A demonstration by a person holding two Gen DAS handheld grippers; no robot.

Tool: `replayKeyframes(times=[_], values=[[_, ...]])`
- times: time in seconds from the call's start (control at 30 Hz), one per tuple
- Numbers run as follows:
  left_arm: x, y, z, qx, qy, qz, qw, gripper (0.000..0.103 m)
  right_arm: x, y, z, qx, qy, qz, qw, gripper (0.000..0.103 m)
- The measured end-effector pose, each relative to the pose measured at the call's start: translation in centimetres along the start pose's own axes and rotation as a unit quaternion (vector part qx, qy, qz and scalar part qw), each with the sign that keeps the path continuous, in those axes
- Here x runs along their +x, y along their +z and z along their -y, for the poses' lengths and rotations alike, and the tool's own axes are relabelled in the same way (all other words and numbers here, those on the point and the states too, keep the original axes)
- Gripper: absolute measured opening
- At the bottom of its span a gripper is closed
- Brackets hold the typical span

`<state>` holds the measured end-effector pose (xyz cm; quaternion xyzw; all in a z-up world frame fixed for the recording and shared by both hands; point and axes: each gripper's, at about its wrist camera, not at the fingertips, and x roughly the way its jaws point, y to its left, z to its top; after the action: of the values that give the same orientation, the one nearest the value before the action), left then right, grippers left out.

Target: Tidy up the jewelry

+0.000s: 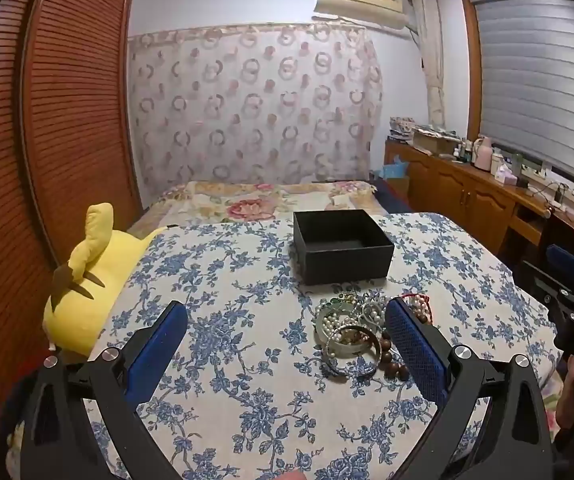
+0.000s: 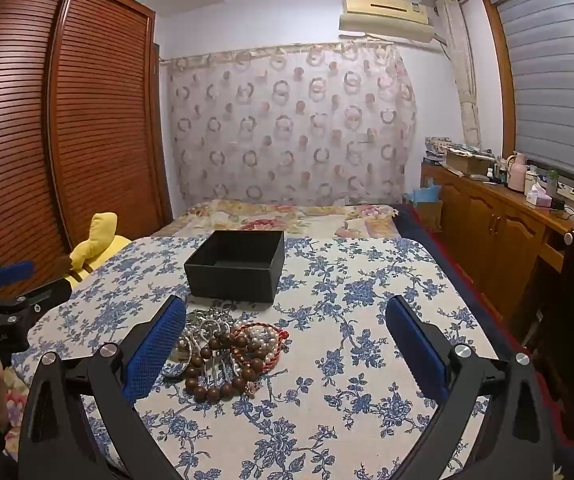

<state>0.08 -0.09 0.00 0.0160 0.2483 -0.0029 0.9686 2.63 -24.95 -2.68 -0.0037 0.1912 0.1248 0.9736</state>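
My left gripper (image 1: 287, 332): I hold it above the flowered cloth with its blue pads spread wide and nothing between them; in its own view the jewellery lies just inside the right-hand pad, at about 1 o'clock from the midpoint.
My right gripper (image 2: 287, 332): also spread wide and holding nothing; in its own view the heap sits against the left-hand pad, at about 9 o'clock from the midpoint.
Each gripper in the other's view: the right one shows at the 3 o'clock edge of the left view, the left one at the 9 o'clock edge of the right view.
Jewellery pile (image 1: 361, 332): one tangled heap on the cloth, just on my side of the box; at its 12 o'clock is the box wall, near but apart from it.
Brown bead bracelet (image 2: 217, 376): large wooden beads in a loop, on the near side of the heap.
Pearl strands (image 2: 261, 338): white beads, mixed with a red cord, on the heap's right side.
Silver bangle (image 1: 353, 350): lies flat at the near left of the heap.
Black box (image 1: 343, 246): open-topped, upright, nothing visible inside.
Blue-flowered cloth (image 1: 223, 312): covers the surface under box and jewellery.
Yellow plush toy (image 1: 87, 280): at the cloth's 9 o'clock edge.
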Motion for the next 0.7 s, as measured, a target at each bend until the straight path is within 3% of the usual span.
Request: replayKeyframes(times=[0.7], values=[[0.2,-0.2,-0.7,-0.015,-0.006,0.007,0.9998,0.096,0.3,-0.2,0.0,0.0,0.0,-0.004,1.0,0.101]])
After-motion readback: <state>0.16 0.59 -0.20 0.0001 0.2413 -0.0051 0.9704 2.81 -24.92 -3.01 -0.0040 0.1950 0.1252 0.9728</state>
